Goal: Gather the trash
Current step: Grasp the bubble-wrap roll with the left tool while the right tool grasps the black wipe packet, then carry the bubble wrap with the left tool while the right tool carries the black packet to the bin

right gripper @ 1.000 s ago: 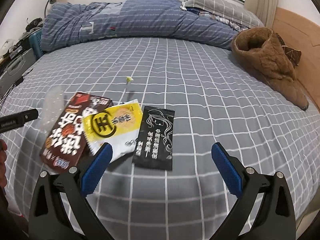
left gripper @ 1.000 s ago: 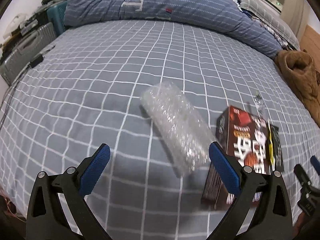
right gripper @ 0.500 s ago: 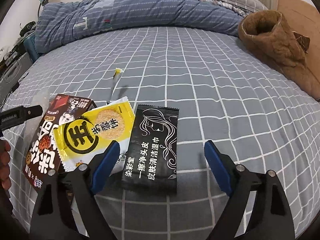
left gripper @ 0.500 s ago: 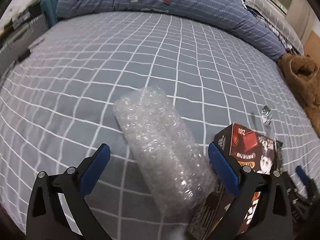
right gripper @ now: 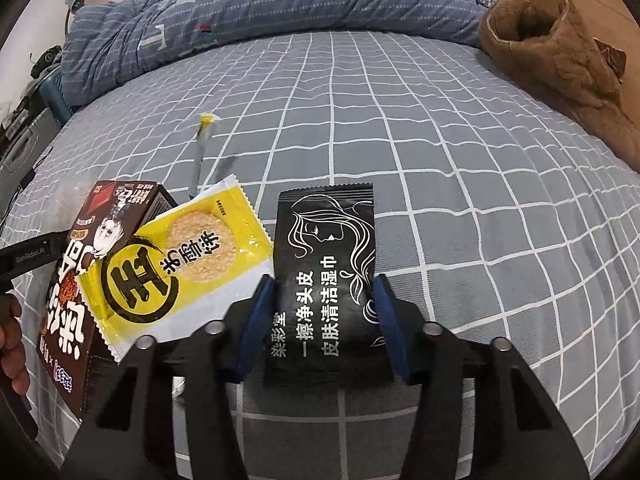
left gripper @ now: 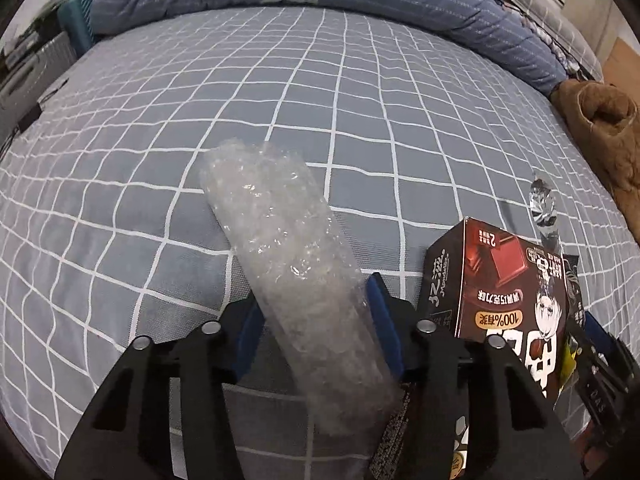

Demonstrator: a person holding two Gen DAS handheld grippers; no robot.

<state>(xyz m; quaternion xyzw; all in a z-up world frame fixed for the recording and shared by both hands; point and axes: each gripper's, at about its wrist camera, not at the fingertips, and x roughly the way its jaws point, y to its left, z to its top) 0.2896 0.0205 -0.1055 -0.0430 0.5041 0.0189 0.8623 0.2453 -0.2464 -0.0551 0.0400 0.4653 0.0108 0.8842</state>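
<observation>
A roll of clear bubble wrap (left gripper: 272, 216) lies on the grey checked bedsheet (left gripper: 160, 140). My left gripper (left gripper: 314, 292) is closing on its near end, and both blue pads touch its sides. A black wet-wipe sachet (right gripper: 328, 232) lies flat on the sheet. My right gripper (right gripper: 324, 280) is closing across it, its pads against the two long edges. A yellow cracker packet (right gripper: 180, 264) leans on a brown chocolate box (right gripper: 80, 280), just left of the sachet. In the left wrist view the box (left gripper: 504, 292) stands right of the roll.
A small clear wrapper (left gripper: 542, 200) lies beyond the box. A brown plush garment (right gripper: 560, 68) sits at the bed's right edge and a blue quilt (right gripper: 280, 12) is heaped along the far side. Luggage (left gripper: 24, 76) stands off the left edge. A hand (right gripper: 12, 340) shows at far left.
Both grippers sank toward the bed and went from wide open to narrow. The left came around the bubble wrap roll, the right around the black sachet.
</observation>
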